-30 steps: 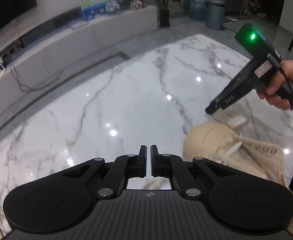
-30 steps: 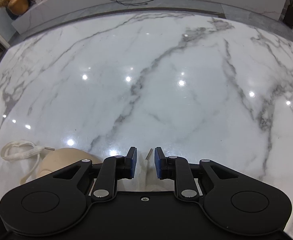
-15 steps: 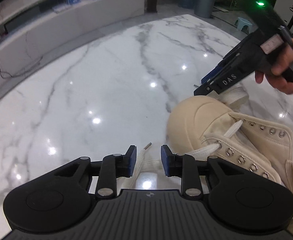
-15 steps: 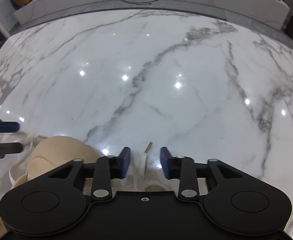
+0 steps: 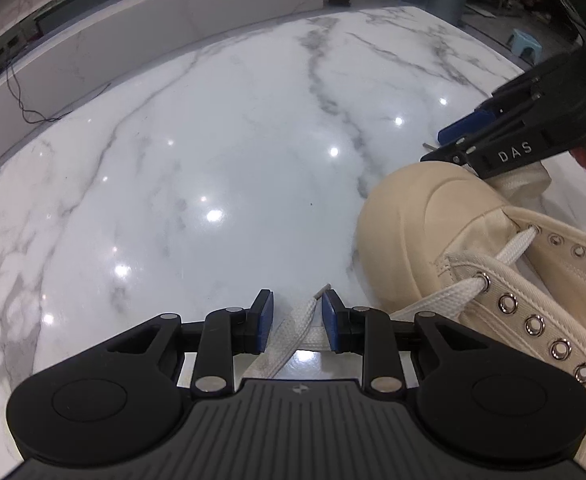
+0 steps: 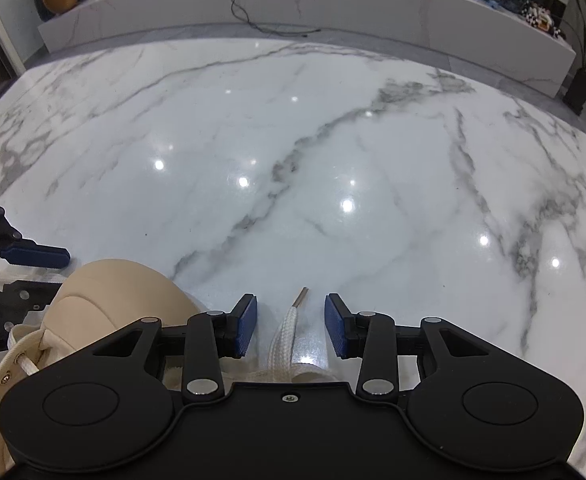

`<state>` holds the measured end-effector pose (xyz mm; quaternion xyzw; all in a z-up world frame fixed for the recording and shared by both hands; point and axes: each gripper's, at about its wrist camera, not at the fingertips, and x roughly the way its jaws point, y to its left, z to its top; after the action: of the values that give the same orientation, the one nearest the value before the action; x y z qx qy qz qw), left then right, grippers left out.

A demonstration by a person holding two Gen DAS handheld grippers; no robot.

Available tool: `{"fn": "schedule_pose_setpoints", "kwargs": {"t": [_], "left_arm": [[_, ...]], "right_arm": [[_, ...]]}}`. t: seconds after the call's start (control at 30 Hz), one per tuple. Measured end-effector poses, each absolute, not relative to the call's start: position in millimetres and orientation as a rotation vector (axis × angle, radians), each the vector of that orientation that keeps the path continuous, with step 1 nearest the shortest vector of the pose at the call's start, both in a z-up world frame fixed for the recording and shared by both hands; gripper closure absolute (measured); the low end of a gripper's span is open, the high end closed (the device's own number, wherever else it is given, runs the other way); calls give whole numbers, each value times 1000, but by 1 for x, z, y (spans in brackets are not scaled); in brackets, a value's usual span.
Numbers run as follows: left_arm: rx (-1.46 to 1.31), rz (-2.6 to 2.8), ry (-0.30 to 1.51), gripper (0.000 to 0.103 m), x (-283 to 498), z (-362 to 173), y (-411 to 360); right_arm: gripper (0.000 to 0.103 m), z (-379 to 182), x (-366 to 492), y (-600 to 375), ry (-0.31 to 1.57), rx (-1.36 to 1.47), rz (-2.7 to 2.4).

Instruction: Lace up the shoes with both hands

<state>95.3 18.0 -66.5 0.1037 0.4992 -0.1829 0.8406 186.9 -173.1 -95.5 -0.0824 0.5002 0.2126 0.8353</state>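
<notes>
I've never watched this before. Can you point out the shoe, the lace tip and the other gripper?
shoe [image 5: 425,216]: left wrist view, on the rounded toe cap.
lace tip [image 6: 301,295]: right wrist view, on the metal aglet between the open jaws.
right gripper [image 5: 449,144]: left wrist view, between its blue-padded fingertips.

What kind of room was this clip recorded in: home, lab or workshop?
Most likely a home living room. The beige shoe sits on a glossy marble table, with a long low marble cabinet carrying ornaments behind it, and a potted plant on the floor at its end.

White marble table [image 5: 213,128]; cream shoe [image 5: 433,216], lace ends [image 6: 289,328] on it.
</notes>
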Motion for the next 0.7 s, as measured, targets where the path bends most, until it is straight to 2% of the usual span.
{"fn": "schedule_pose_setpoints", "kwargs": {"t": [0.4,0.47,0.5,0.53,0.6,0.7], "left_arm": [[170,-332,1012,75,93,-69,19],[164,-319,1002,78,92,-69,19],[160,-313,997,83,91,-69,19],[156,-306,994,93,91,-69,19],[139,-285,995,100,92,-69,22],[111,-280,980,100,89,-65,27]], "right_arm": [[64,-98,181,-176,1016,-152,449],[71,-97,180,-175,1014,-162,444],[77,-97,180,-174,1014,-167,441],[97,-97,179,-174,1012,-173,439],[100,-98,177,-173,1003,-198,442],[101,-98,176,-177,1006,-184,442]]}}
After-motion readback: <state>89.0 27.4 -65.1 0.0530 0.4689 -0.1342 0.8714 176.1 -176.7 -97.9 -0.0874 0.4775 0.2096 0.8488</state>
